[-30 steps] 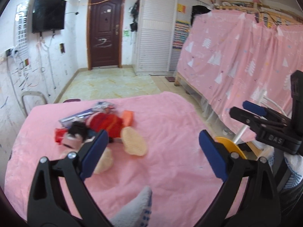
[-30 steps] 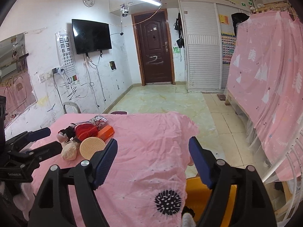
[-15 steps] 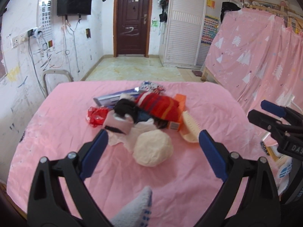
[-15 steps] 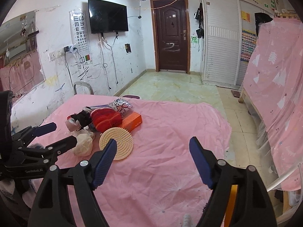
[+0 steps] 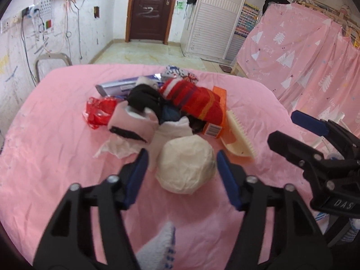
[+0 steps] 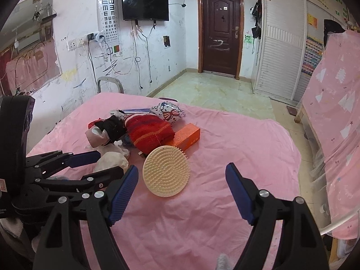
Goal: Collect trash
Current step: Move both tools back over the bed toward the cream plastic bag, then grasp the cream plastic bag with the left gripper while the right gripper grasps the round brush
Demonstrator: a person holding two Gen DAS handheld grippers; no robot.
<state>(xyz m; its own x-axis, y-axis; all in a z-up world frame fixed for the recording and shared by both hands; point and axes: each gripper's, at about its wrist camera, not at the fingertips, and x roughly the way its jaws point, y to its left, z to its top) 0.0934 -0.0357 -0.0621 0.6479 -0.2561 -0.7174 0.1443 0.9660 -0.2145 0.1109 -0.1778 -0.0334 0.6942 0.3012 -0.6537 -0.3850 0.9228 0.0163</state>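
We see a cream crumpled wad (image 5: 185, 165), seemingly paper, on the pink worktop (image 5: 56, 157) between our left gripper (image 5: 181, 164) fingers, which have just been closing; right gripper (image 6: 181, 175) fingers wide, empty.

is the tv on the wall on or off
Off: the wall-mounted TV screen is uniformly dark, showing only faint reflections.
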